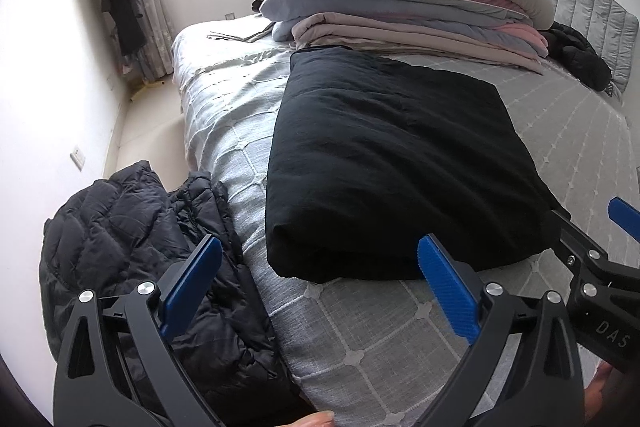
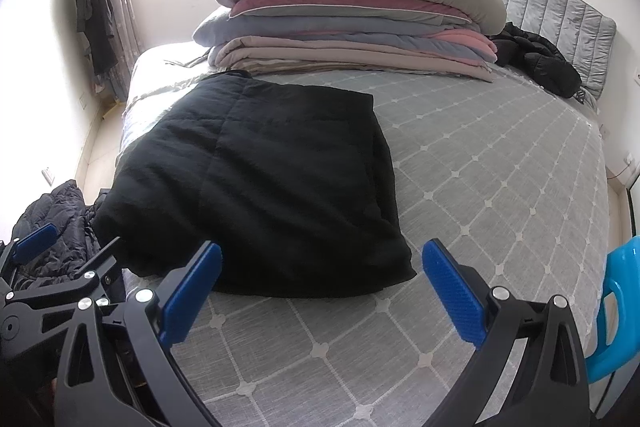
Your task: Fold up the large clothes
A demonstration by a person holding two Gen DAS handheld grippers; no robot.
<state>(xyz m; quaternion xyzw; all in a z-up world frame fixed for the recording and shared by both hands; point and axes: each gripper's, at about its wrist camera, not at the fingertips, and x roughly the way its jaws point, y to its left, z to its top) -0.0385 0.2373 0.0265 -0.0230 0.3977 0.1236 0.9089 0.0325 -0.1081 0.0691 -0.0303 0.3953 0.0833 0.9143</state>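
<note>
A black garment (image 1: 392, 163) lies folded into a thick rectangle on the grey quilted bed (image 1: 360, 339). It also shows in the right wrist view (image 2: 264, 187). My left gripper (image 1: 320, 267) is open and empty, just in front of the garment's near folded edge. My right gripper (image 2: 322, 275) is open and empty, above the bed at the garment's near right corner. The right gripper shows at the right edge of the left wrist view (image 1: 600, 259), and the left gripper at the lower left of the right wrist view (image 2: 60, 267).
A dark puffer jacket (image 1: 140, 267) hangs off the bed's left edge. A stack of folded quilts (image 2: 352, 19) fills the far side of the bed, with another black jacket (image 2: 540, 63) by the headboard. A blue plastic chair (image 2: 616, 307) stands at the right.
</note>
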